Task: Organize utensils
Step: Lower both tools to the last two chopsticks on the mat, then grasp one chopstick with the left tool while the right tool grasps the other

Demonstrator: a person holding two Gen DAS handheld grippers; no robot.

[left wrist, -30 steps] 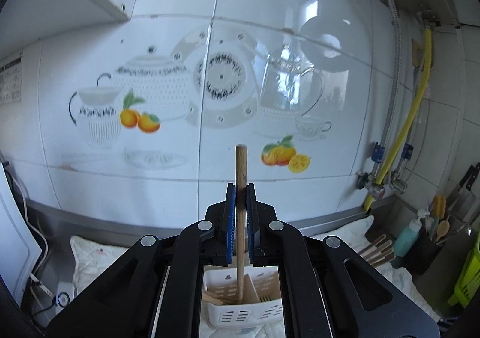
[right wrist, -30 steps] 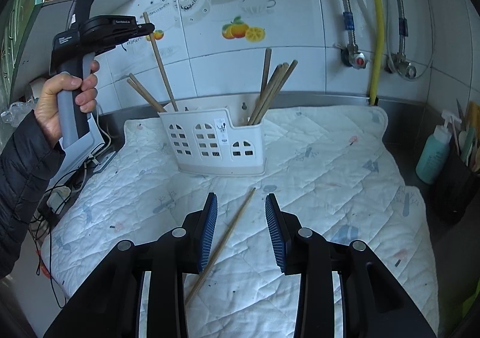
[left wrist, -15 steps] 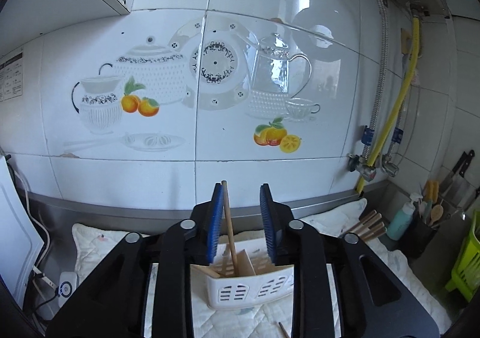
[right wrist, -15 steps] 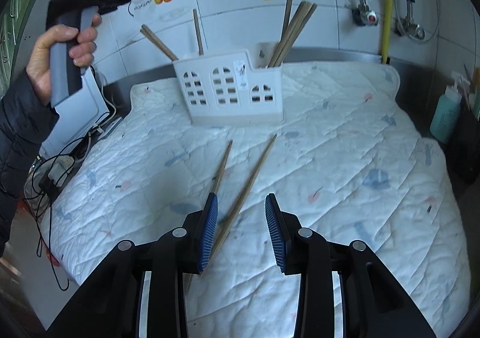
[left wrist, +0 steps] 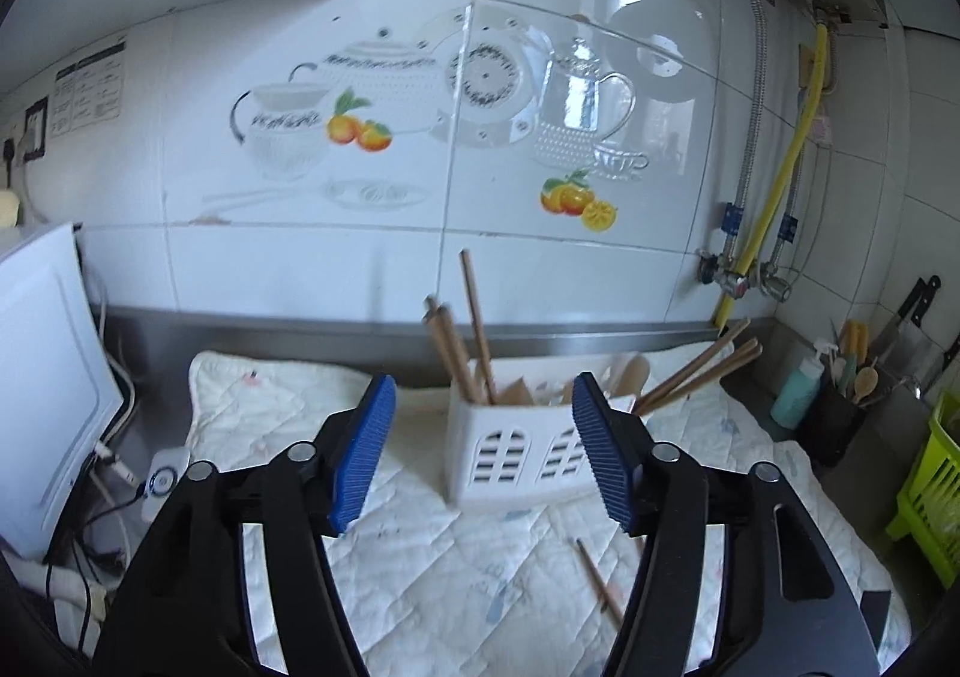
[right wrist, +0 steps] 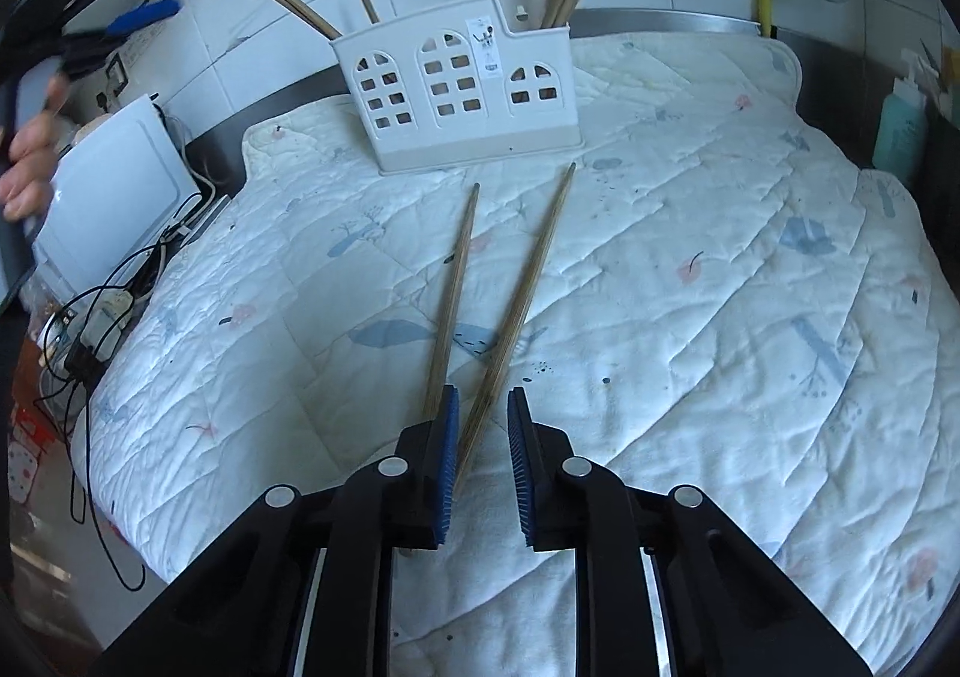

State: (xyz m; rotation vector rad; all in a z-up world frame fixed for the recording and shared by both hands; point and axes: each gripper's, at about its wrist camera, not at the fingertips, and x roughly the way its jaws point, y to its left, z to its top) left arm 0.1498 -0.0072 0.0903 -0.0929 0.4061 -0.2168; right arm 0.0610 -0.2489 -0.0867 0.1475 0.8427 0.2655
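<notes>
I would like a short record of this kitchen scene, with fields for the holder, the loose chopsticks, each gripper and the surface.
holder: white plastic utensil holder with arched cut-outs, upright on the cloth, wooden chopsticks standing in its left and right ends
loose chopsticks: two wooden chopsticks lying on the cloth in front of the holder
left gripper: fingers just opened, nothing between them
right gripper: fingers just closing around the right-hand loose chopstick, gap visible
surface: white quilted cloth
</notes>
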